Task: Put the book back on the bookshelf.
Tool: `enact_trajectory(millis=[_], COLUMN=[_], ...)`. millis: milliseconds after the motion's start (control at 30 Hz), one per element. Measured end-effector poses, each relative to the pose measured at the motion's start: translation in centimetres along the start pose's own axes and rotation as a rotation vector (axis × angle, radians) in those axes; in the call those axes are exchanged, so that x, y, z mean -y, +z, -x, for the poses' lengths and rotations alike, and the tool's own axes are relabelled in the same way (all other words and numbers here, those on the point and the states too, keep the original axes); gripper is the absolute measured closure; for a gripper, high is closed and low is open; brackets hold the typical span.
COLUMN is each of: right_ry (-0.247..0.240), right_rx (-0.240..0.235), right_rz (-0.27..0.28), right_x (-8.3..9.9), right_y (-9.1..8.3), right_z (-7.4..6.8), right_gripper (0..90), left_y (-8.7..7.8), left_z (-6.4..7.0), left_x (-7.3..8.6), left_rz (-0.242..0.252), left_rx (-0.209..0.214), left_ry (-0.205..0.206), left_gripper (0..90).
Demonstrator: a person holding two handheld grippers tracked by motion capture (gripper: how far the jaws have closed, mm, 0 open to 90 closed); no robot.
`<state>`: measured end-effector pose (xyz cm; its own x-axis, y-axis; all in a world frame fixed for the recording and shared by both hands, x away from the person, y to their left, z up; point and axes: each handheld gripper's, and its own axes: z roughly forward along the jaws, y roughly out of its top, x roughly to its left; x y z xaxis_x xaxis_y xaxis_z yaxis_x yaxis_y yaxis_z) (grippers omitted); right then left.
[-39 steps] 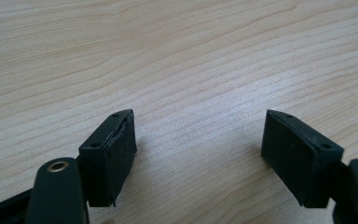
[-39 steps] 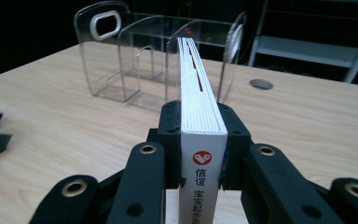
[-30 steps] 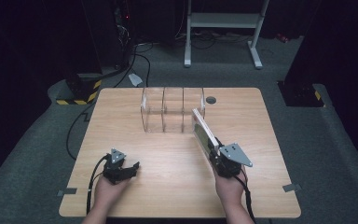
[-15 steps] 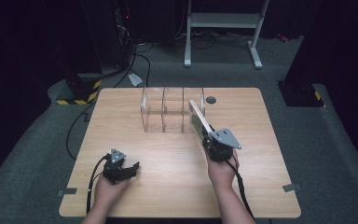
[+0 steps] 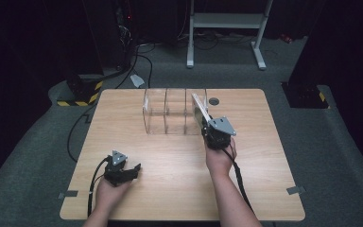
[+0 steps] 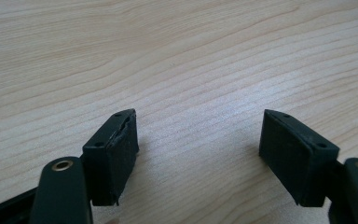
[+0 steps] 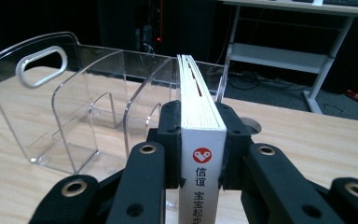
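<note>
The right claw [image 7: 200,140] is clamped on a thin white book [image 7: 196,88], gripping it by the spine end with the page edges facing up. In the high view the book [image 5: 198,109] sits at the right end of the clear acrylic rack [image 5: 168,112], tilted and raised above the counter [image 5: 264,156]. From the right gripper view it seems lined up with the rack's [image 7: 74,107] last slot on that side, though whether its far edge has already entered the slot is hard to tell through the clear dividers.

The step in hand looks like filing the book into the rack. The next move probably calls for bringing the book upright, steering its lower edge between the last two dividers, lowering it until it rests on the rack's base, then letting go.

The left claw [image 5: 123,171] lies on the counter well in front of the rack, jaws spread wide with nothing between them, as the left gripper view [image 6: 200,144] confirms.
</note>
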<state>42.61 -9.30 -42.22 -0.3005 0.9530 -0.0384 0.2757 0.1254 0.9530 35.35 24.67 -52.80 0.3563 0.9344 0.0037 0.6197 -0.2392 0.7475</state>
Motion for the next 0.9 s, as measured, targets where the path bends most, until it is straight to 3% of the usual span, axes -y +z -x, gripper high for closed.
enact_trajectory(millis=[367,900], right_ry=[-0.013,-0.015], right_rx=[0.028,0.055], right_rz=[-0.008,-0.019], right_x=[-0.9,-0.6], right_y=[2.4,4.0], right_z=[-0.5,-0.9], right_gripper=[75.2,75.2], left_y=[0.0,0.0], left_z=[0.0,0.1], left_x=[0.0,0.0], left_rz=[0.001,0.003], left_rx=[-0.002,-0.007], left_ry=[-0.002,-0.006], left_gripper=[28.2,28.4])
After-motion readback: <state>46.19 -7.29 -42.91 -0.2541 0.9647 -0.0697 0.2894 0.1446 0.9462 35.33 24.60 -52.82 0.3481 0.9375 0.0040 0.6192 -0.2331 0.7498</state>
